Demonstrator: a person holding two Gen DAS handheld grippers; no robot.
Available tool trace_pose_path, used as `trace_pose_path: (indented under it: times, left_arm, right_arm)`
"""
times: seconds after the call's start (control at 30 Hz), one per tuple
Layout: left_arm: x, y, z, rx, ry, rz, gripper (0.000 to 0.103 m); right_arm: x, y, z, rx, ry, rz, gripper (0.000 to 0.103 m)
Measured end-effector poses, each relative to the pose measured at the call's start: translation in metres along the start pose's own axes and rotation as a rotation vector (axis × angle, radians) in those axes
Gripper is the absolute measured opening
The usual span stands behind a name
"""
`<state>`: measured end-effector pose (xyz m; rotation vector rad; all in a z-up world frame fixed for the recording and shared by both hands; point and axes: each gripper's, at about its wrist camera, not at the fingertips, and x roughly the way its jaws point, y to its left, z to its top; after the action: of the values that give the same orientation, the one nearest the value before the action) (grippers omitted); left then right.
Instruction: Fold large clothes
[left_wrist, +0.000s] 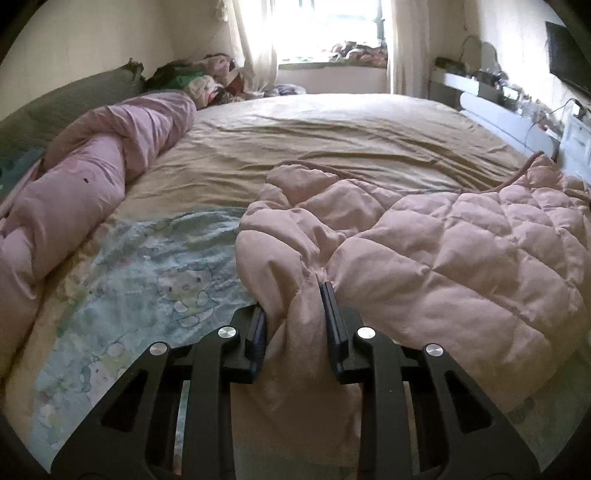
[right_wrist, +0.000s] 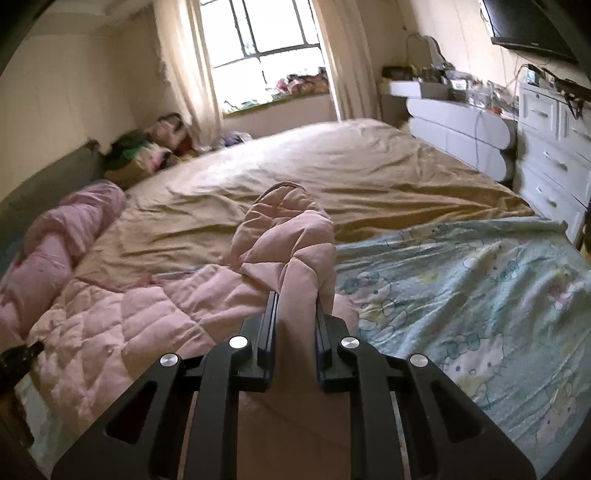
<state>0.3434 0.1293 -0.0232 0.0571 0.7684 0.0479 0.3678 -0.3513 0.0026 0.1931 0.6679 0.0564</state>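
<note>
the jacket lies on the bed, at its near edge, on top of the printed sheet. the left gripper has a fold of the jacket between its fingers, and the right gripper has a sleeve the same way. a rolled blanket lies along the left side of the bed. behind it, in the far left corner, sits a pile of clothes. the window is behind the bed. the drawers stand to the right of the bed.
</note>
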Motion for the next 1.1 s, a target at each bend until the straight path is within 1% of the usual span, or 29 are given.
trace_pose_path:
  times: [0.1, 0.23, 0.37, 0.5, 0.6, 0.63, 0.67, 0.7, 0.73, 0.77, 0.8, 0.83, 0.87, 0.9, 0.93, 0.97, 1.0, 1.1]
  left_arm:
    - [0.018, 0.001, -0.002, -0.023, 0.031, -0.006, 0.019]
    - [0.029, -0.002, -0.008, -0.015, 0.044, -0.002, 0.02]
    - [0.034, -0.003, -0.013, -0.021, 0.058, -0.017, 0.022]
    - [0.036, -0.001, -0.016, -0.026, 0.056, -0.033, 0.024]
    - [0.034, 0.001, -0.017, -0.034, 0.056, -0.037, 0.027]
    - [0.031, 0.001, -0.017, -0.036, 0.057, -0.037, 0.028]
    - [0.029, 0.002, -0.018, -0.038, 0.056, -0.038, 0.03]
    - [0.026, 0.003, -0.018, -0.04, 0.056, -0.034, 0.037]
    - [0.023, 0.006, -0.018, -0.046, 0.055, -0.031, 0.04]
    - [0.019, 0.01, -0.019, -0.058, 0.051, -0.034, 0.046]
    - [0.015, 0.013, -0.019, -0.067, 0.05, -0.035, 0.058]
    - [0.012, 0.016, -0.019, -0.072, 0.047, -0.032, 0.065]
    - [0.004, 0.019, -0.019, -0.081, 0.031, -0.023, 0.073]
    - [-0.002, 0.021, -0.018, -0.086, 0.019, -0.022, 0.075]
    - [-0.006, 0.023, -0.018, -0.09, 0.012, -0.024, 0.078]
    - [-0.014, 0.024, -0.018, -0.098, 0.003, -0.023, 0.086]
    - [-0.021, 0.025, -0.018, -0.102, -0.009, -0.019, 0.09]
    - [-0.04, 0.024, -0.019, -0.105, -0.043, -0.025, 0.094]
  right_arm:
    - [0.029, -0.001, -0.007, 0.001, 0.06, -0.058, 0.015]
    - [0.055, -0.008, -0.022, 0.017, 0.117, -0.083, 0.015]
    - [0.069, -0.01, -0.036, 0.027, 0.16, -0.095, 0.016]
    - [0.072, -0.009, -0.042, 0.022, 0.169, -0.107, 0.02]
    - [0.07, -0.007, -0.044, 0.008, 0.176, -0.124, 0.028]
    - [0.067, -0.01, -0.044, 0.027, 0.181, -0.132, 0.037]
    - [0.064, -0.012, -0.044, 0.052, 0.188, -0.133, 0.048]
    - [0.059, -0.017, -0.044, 0.091, 0.191, -0.121, 0.054]
    - [0.052, -0.021, -0.044, 0.114, 0.181, -0.101, 0.067]
    - [0.044, -0.025, -0.044, 0.126, 0.167, -0.094, 0.078]
    - [0.035, -0.028, -0.044, 0.135, 0.148, -0.086, 0.079]
    - [0.026, -0.031, -0.044, 0.142, 0.132, -0.063, 0.081]
    - [0.018, -0.032, -0.043, 0.146, 0.123, -0.044, 0.088]
    - [0.009, -0.034, -0.043, 0.147, 0.109, -0.031, 0.09]
    - [-0.003, -0.036, -0.042, 0.145, 0.088, -0.017, 0.09]
    - [-0.011, -0.036, -0.042, 0.139, 0.077, -0.002, 0.09]
    - [-0.02, -0.036, -0.041, 0.132, 0.065, 0.013, 0.09]
    - [-0.044, -0.031, -0.041, 0.105, 0.03, 0.038, 0.09]
